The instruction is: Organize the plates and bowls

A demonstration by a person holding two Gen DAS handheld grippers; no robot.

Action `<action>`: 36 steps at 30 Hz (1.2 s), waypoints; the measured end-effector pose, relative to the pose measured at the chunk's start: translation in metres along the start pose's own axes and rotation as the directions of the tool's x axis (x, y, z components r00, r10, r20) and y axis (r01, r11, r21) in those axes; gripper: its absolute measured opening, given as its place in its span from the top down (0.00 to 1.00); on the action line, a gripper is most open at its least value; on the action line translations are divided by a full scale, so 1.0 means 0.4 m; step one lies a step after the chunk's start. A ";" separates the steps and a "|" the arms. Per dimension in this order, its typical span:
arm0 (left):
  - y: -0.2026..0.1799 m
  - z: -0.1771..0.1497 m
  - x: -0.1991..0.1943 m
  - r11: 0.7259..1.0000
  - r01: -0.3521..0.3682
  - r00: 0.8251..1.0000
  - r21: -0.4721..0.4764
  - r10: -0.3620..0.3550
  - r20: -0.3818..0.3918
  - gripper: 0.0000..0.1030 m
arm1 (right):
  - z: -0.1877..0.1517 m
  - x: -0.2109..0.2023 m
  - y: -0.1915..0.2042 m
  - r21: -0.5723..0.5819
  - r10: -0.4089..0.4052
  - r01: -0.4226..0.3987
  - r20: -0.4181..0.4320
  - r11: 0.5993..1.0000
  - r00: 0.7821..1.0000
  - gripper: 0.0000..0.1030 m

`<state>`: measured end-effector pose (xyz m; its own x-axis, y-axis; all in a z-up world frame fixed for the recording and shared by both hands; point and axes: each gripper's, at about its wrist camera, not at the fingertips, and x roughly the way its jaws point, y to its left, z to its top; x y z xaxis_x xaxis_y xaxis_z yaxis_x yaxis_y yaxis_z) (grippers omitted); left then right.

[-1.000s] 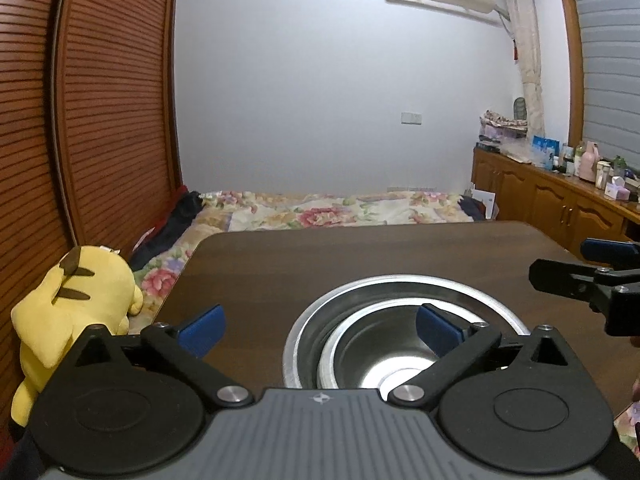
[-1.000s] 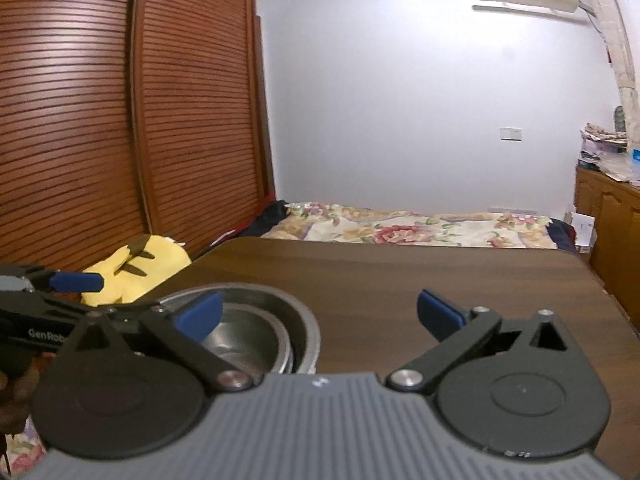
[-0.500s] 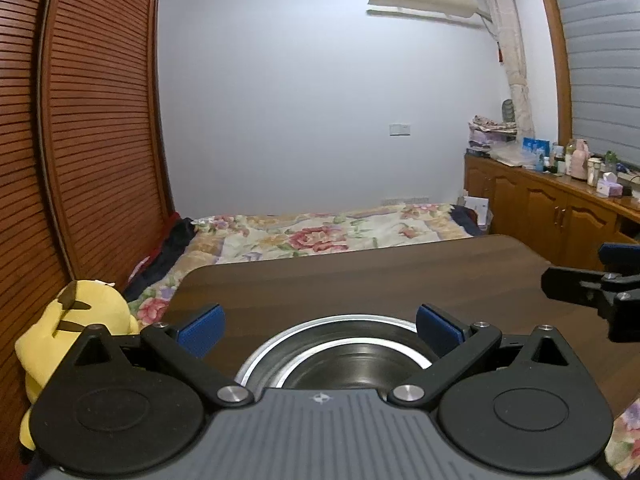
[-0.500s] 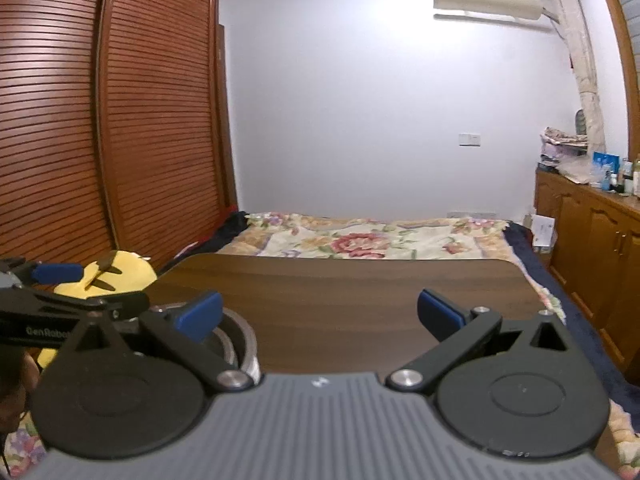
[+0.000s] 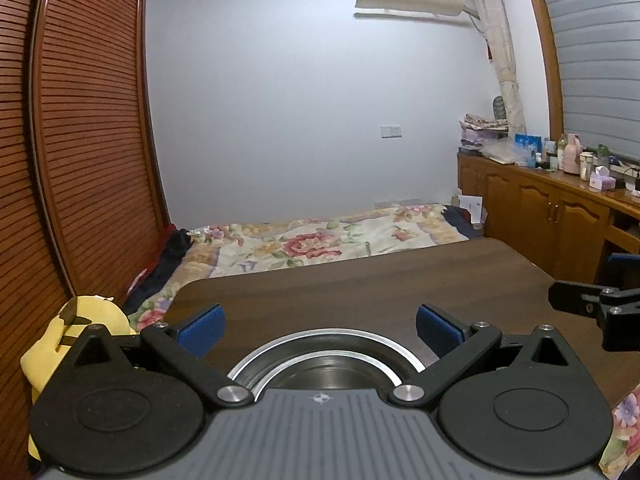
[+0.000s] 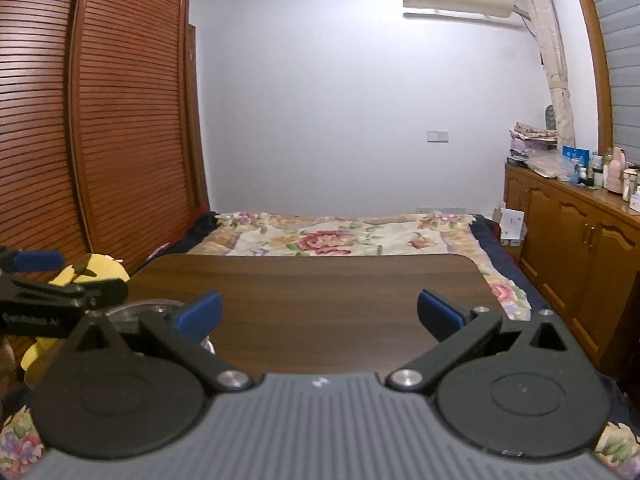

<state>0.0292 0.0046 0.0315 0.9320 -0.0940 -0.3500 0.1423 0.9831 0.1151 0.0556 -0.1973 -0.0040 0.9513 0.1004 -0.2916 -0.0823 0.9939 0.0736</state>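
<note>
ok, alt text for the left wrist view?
The open left gripper hovers over nested steel bowls on a dark wooden table, holding nothing. The right gripper shows at the right edge; beyond lie a floral bed and a yellow plush toy.

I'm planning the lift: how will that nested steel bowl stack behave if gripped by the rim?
The steel bowl stack looks rigid and polished, so probably slippery. The inner bowl sits loose, so it may shift or rattle if tilted.
</note>
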 end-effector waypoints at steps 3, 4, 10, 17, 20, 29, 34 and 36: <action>0.000 -0.005 -0.005 1.000 -0.013 1.000 0.000 0.013 -0.002 0.00 | -0.007 0.000 -0.007 0.014 -0.004 0.004 -0.008 1.000 1.000 0.00; -0.001 -0.006 -0.004 1.000 -0.017 1.000 0.000 0.017 -0.007 0.00 | -0.010 0.000 -0.010 0.020 -0.006 0.006 -0.009 1.000 1.000 0.00; -0.001 -0.011 -0.012 0.999 -0.039 0.999 0.002 0.039 -0.004 0.00 | -0.022 -0.009 -0.018 0.037 -0.012 0.012 -0.007 0.999 1.000 0.00; 0.013 -0.039 -0.016 0.998 -0.059 0.998 -0.015 0.059 -0.018 0.00 | -0.026 -0.002 -0.016 0.029 -0.014 0.015 -0.011 0.999 1.000 0.00; 0.021 -0.055 -0.017 0.997 -0.071 0.997 -0.032 0.070 -0.028 0.00 | -0.034 -0.002 -0.010 0.021 -0.012 0.012 -0.017 1.000 1.000 0.00; 0.045 -0.094 -0.010 0.993 -0.090 0.995 -0.078 0.086 -0.056 0.00 | -0.055 -0.002 0.008 0.017 0.007 -0.006 -0.048 1.000 0.999 0.00; 0.039 -0.116 -0.008 0.991 -0.099 0.993 -0.085 0.094 -0.066 0.00 | -0.067 0.001 0.005 0.019 0.002 -0.001 -0.056 1.000 0.998 0.00; 0.036 -0.124 -0.007 0.992 -0.100 0.993 -0.078 0.095 -0.067 0.00 | -0.074 0.005 0.006 0.021 -0.002 0.003 -0.059 1.000 0.998 0.00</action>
<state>0.0119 0.0269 -0.0121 0.9170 0.0105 -0.3988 0.0221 0.9968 0.0770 0.0484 -0.1935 -0.0325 0.9321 0.1010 -0.3478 -0.0732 0.9930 0.0923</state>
